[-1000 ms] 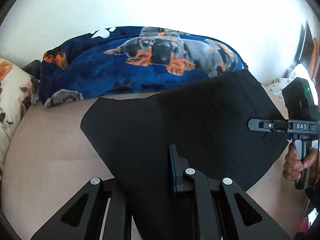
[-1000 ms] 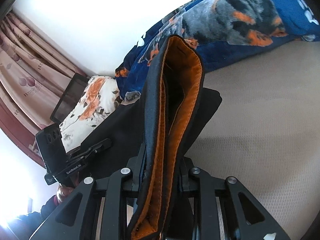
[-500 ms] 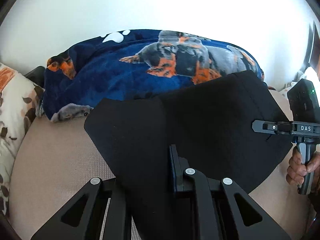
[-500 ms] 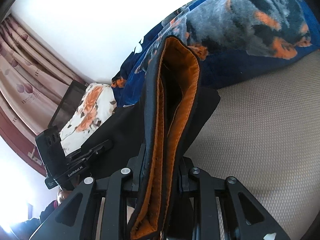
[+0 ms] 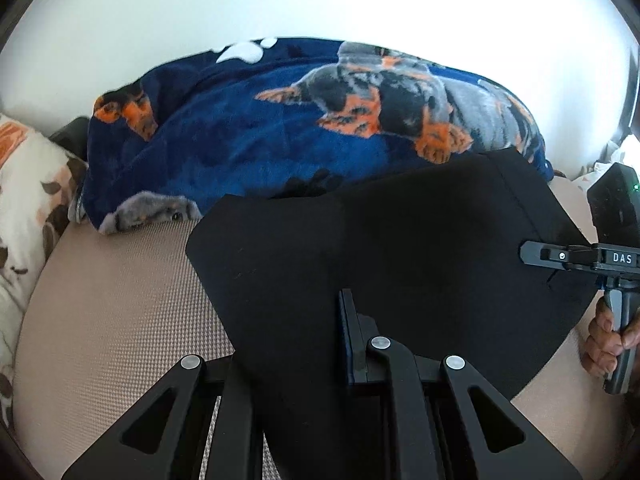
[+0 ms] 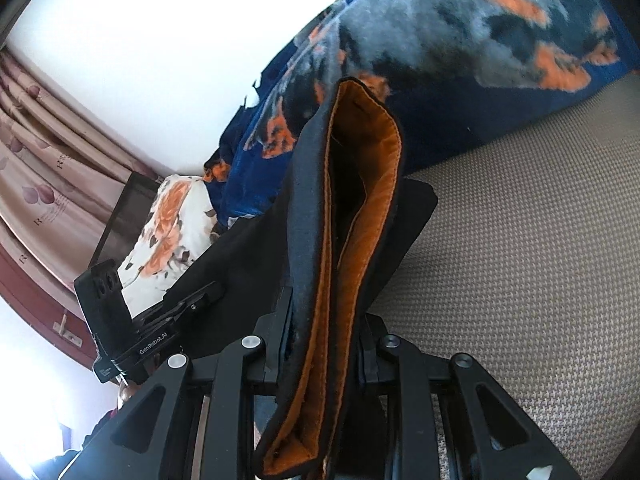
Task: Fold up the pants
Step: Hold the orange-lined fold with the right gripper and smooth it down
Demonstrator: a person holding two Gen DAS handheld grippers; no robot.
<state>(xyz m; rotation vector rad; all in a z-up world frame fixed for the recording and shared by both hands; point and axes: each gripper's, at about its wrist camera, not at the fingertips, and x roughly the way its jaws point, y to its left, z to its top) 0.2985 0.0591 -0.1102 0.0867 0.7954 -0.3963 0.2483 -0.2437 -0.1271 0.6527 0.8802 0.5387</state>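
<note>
Black pants [image 5: 400,248] with an orange-lined waistband [image 6: 352,240] are held stretched above a beige bed surface [image 5: 112,312]. My left gripper [image 5: 304,344] is shut on one edge of the pants, the cloth draping over its fingers. My right gripper [image 6: 320,344] is shut on the waistband, which stands upright between its fingers. The right gripper also shows at the right of the left wrist view [image 5: 536,254], pinching the far side of the cloth. The left gripper shows at the left of the right wrist view [image 6: 208,294].
A blue dog-print blanket [image 5: 280,128] lies heaped along the white wall behind the pants. A floral pillow [image 5: 28,184] sits at the left. Pink curtains [image 6: 44,168] hang at the left of the right wrist view. Beige bed surface [image 6: 520,260] spreads to the right.
Both grippers have carried the stretched pants forward toward the blanket, which now looks larger and closer. Both stay shut on the cloth.
</note>
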